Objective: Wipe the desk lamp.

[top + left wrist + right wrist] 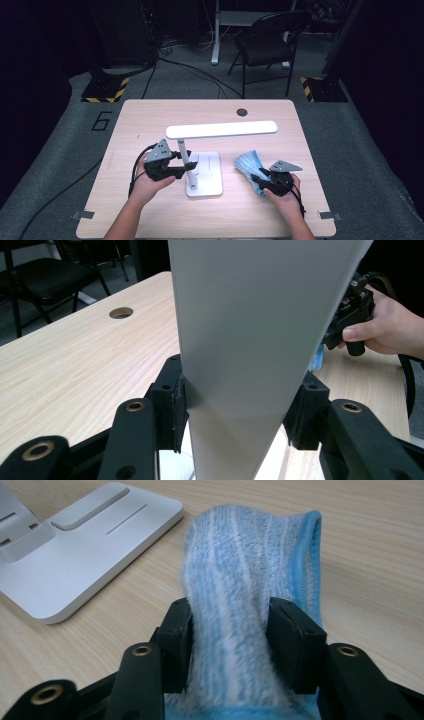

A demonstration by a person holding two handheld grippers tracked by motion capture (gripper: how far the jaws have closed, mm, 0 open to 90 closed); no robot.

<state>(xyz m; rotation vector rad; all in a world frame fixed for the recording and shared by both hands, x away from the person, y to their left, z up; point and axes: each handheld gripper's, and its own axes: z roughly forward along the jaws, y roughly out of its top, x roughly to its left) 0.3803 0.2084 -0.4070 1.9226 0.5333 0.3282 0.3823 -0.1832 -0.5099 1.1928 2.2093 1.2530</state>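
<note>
Pale wooden table (pixel 150 120) under dark surroundings, grey carpet and a black folding chair (pixel 265 42) beyond the far edge.

White desk lamp (pixel 200 170) upright mid-table, flat base (pixel 75 555) low and wide, long light bar (pixel 221 129) level above. Left gripper (pixel 182 162) just beside the lamp stem (pixel 240 365), on the side away from the cloth, jaws either side of that stem. Seen from the left gripper view: stem standing between the two pads, left pad pressed against it, right pad close at its edge, so clamped on the stem.

Blue-and-white striped cloth (pixel 245 580) crumpled on the table, beyond the lamp base from the left gripper, apart from that base. Right gripper (pixel 260 177) at the near end of the cloth; jaws parted, with a fold of cloth (pixel 250 165) bulging between the pads and brushing both, not squeezed. Cloth's far end stretching ahead of the jaws toward the table's far side.
</note>
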